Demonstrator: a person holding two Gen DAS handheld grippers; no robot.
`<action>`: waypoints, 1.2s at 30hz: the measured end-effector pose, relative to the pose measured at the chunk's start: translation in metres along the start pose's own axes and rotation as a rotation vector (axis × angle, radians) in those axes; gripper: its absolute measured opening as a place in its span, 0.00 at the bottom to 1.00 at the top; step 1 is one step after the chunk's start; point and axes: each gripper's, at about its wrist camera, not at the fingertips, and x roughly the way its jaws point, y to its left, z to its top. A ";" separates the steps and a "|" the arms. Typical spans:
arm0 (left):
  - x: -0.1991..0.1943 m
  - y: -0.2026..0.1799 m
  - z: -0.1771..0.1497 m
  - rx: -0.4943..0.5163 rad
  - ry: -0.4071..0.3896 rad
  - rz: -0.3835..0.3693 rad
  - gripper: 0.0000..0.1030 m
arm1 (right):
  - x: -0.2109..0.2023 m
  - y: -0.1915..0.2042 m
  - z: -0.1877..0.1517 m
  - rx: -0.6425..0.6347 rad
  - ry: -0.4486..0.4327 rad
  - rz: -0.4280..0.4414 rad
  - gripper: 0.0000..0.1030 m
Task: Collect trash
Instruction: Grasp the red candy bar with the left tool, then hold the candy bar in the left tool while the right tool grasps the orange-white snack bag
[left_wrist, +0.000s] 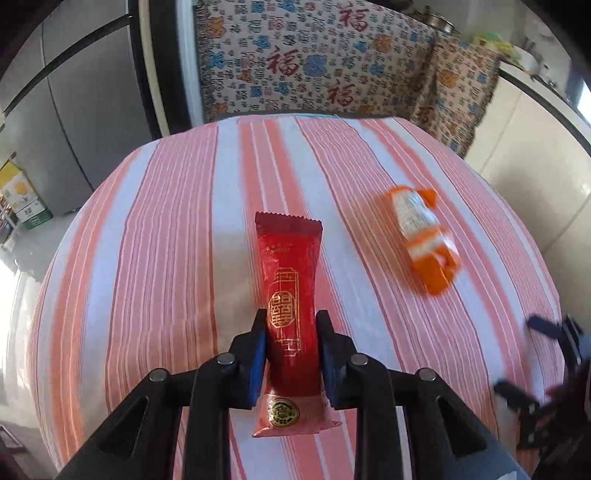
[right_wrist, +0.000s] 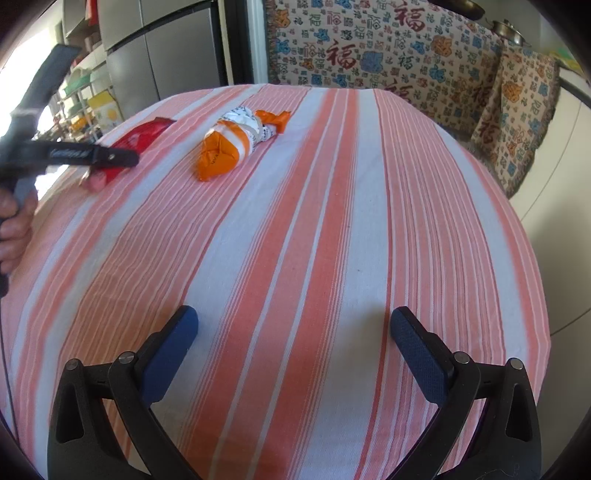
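The left gripper (left_wrist: 291, 321) points steeply down at the table, and its two blue pads (left_wrist: 258, 354) are clamped on the sides of a red snack wrapper (left_wrist: 288, 295) with gold print, which lies lengthwise between them on the striped tablecloth (left_wrist: 166, 240); the wrapper is pinched narrow where the pads press. In the right wrist view a hand (right_wrist: 14, 225) grips the handle of this tool at the left edge. The right gripper (right_wrist: 293, 321) also tilts down over the cloth, its jaws spread wide with nothing between them. I count two pieces of trash: the red wrapper, and one orange and white wrapper (left_wrist: 424, 240) that lies crumpled on the cloth, near the red one but apart from it
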 end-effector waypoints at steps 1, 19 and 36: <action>-0.006 -0.002 -0.011 0.015 0.002 -0.015 0.25 | 0.000 0.000 0.000 0.000 0.000 0.000 1.00; -0.003 -0.011 -0.049 -0.009 -0.092 0.098 0.81 | 0.000 -0.001 0.000 -0.004 0.000 0.007 1.00; -0.002 -0.012 -0.051 -0.013 -0.093 0.091 0.82 | 0.045 0.033 0.115 0.042 0.032 0.115 0.81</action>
